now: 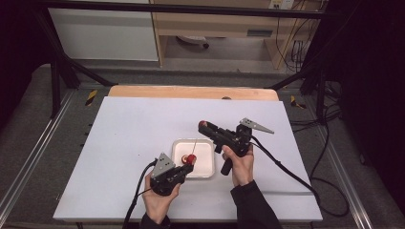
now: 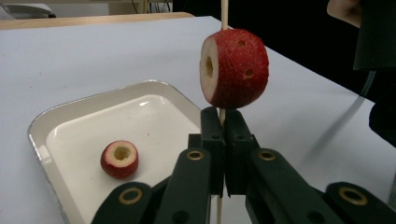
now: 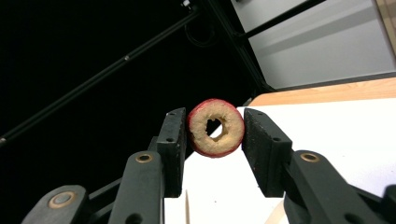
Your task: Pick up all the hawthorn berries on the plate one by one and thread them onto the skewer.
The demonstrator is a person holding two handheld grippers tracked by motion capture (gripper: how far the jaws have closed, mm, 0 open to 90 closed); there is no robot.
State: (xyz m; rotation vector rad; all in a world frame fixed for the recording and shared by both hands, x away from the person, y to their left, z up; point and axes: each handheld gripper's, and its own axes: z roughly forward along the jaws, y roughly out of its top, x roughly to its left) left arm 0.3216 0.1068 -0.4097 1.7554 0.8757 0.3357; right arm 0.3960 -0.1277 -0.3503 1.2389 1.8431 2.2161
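Left claw (image 2: 223, 140) clamped tight; right claw (image 3: 212, 140) raised, partly closed.

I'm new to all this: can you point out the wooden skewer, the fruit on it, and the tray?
wooden skewer (image 2: 224, 13), left gripper view, bare stick above the fruit.
fruit on the skewer (image 2: 238, 70), left gripper view, red skin.
tray (image 2: 93, 100), left gripper view, far rim.

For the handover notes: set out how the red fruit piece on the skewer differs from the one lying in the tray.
The skewered fruit piece is up in the air, threaded on a wooden stick that the left gripper pinches; the tray fruit piece lies loose in the white tray. The skewered one's cut face turns sideways, the tray one's upward. The skewered one has extra small holes in its skin. Both are red-skinned, pale inside, with the core bored out.
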